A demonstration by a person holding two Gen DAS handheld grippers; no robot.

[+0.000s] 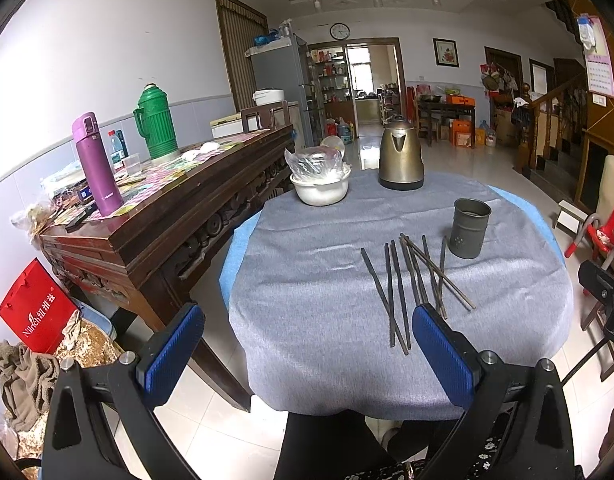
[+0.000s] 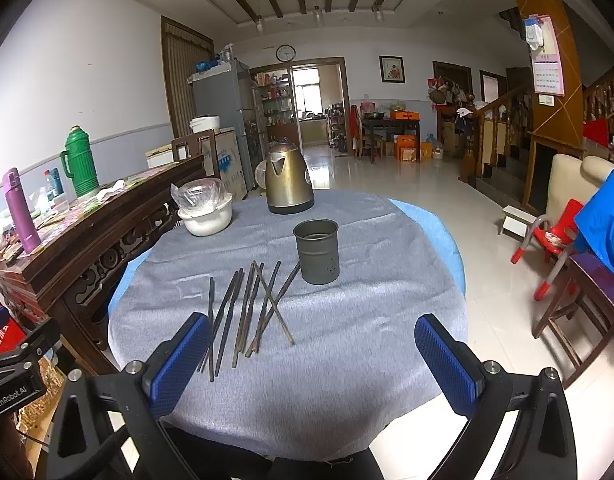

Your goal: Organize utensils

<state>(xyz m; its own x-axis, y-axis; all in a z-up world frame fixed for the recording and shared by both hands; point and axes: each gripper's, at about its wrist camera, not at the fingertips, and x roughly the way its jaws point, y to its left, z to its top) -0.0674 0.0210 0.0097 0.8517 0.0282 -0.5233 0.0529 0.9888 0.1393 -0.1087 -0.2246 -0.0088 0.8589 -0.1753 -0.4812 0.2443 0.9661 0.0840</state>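
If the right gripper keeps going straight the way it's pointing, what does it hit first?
Probably the grey tablecloth, just right of the chopsticks; beyond that, the metal holder. The right gripper has its jaws open; depth is uncertain.

We saw a grey cloth point(image 2: 347, 360) covering the surface, light blue showing at its edges. The chopsticks point(image 2: 247, 308) were dark grey to brownish, the perforated holder point(image 2: 317, 251) a dull dark grey. A bronze-toned kettle point(image 2: 289, 186) stood on a black base; the bowl point(image 2: 206, 216) was white under clear plastic. Both grippers' fingers point(image 1: 175, 354) point(image 2: 447, 364) carried blue textured pads on black frames. On the dark brown carved sideboard point(image 1: 179, 216) we saw a green ribbed thermos point(image 1: 157, 124) and a purple flask point(image 1: 97, 164).
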